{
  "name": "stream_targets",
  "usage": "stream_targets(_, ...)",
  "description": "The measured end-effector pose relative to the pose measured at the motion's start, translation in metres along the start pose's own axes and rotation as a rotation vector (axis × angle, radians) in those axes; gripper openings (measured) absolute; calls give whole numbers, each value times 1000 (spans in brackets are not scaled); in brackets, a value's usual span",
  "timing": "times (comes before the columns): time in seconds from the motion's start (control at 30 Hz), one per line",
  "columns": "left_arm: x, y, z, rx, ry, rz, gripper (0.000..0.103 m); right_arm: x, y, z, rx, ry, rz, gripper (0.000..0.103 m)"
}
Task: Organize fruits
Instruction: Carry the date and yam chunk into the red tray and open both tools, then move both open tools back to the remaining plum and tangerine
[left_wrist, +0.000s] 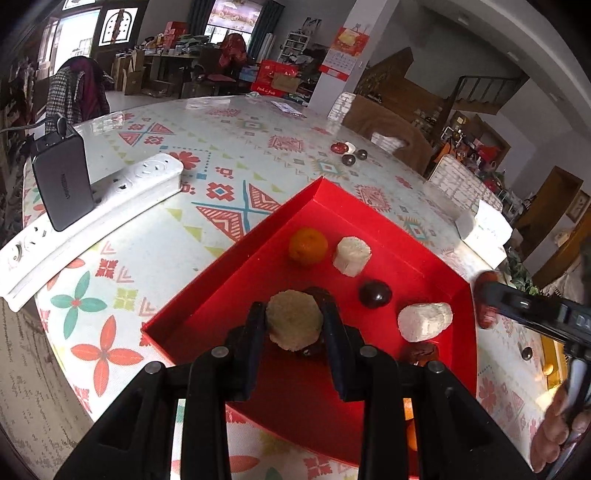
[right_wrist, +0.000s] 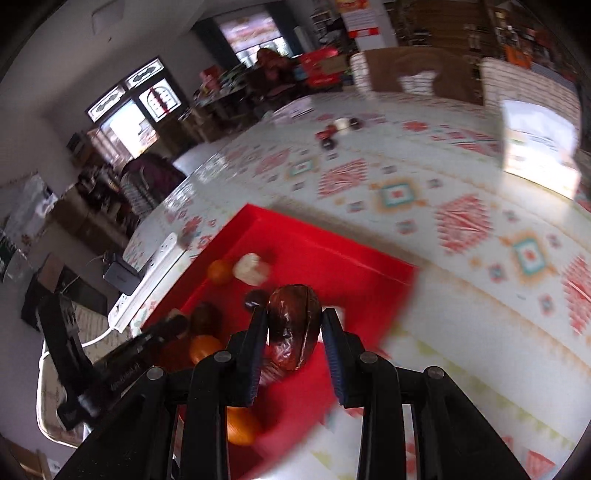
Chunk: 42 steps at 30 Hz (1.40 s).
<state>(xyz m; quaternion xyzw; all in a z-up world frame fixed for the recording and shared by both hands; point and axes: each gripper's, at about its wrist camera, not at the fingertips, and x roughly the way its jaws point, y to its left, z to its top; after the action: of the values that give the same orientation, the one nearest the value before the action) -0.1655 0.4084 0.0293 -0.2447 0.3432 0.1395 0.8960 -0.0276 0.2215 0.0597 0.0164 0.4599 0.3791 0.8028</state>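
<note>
The left gripper (left_wrist: 295, 325) has its jaws closed on a pale, crumbly round piece (left_wrist: 293, 319), held low in the centre of the left wrist view above the red tray (left_wrist: 436, 236). The tray sits on the patterned worktop (left_wrist: 229, 147) and fills the middle of that frame. Inside it lie an orange (left_wrist: 308, 246) and a white chunk (left_wrist: 352, 255) side by side toward the far corner, a dark round fruit (left_wrist: 375, 293) nearer, and a second white chunk (left_wrist: 424, 320) to the right of that. A white power strip (left_wrist: 110, 206) with a dark charger (left_wrist: 62, 182) plugged in lies at the left of the frame.

In the right wrist view, the right gripper (right_wrist: 294, 325) has its jaws clamped on a wrinkled brown date (right_wrist: 291, 325), held over the tray's near part in the lower centre. This picture is blurred, so the small things in the tray are hard to name, though an orange blob and a white one show toward the far left corner. The left gripper's body crosses the lower left.
</note>
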Motion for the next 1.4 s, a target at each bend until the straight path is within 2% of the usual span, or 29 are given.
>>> stream_targets(0.1, -4, 7, 4, -17, -10, -15, 35, 22, 12, 3, 6, 45, 62, 33)
stream_targets(0.13, -7, 10, 6, -25, -20, -18, 41, 29, 17, 1, -3, 58, 76, 33)
stream_targets(0.17, -10, 11, 7, -29, -30, -19, 45, 34, 23, 0, -14, 67, 79, 33)
stream_targets(0.37, -22, 16, 12, -46, -62, -42, 54, 62, 42, -14, -48, 135, 79, 34)
stream_targets(0.5, -29, 19, 14, -60, -74, -41, 57, 66, 50, -23, -62, 159, 104, 35)
stream_targets(0.63, -39, 19, 15, -73, -90, -40, 65, 60, 58, -30, -86, 170, 129, 35)
stream_targets(0.8, -54, 7, 15, -62, -111, -46, 73, 35, 56, -35, -92, 127, 125, 48)
stream_targets(0.87, -62, -2, 14, -44, -125, -46, 82, 22, 51, -40, -94, 97, 108, 52)
stream_targets(0.93, -69, -11, 12, -27, -140, -49, 87, 9, 43, -44, -86, 68, 93, 56)
stream_targets(1.13, -88, -56, -2, 74, -173, -98, 87, -35, 9, -57, -38, -19, 46, 58)
stream_targets(1.23, -99, -80, -10, 149, -200, -100, 87, -66, -11, -66, -48, -101, -39, 61)
stream_targets(1.3, -104, -98, -17, 196, -205, -113, 87, -91, -33, -74, -31, -158, -98, 72)
stream_targets(1.4, -110, -122, -27, 254, -191, -152, 87, -129, -77, -83, 49, -204, -168, 72)
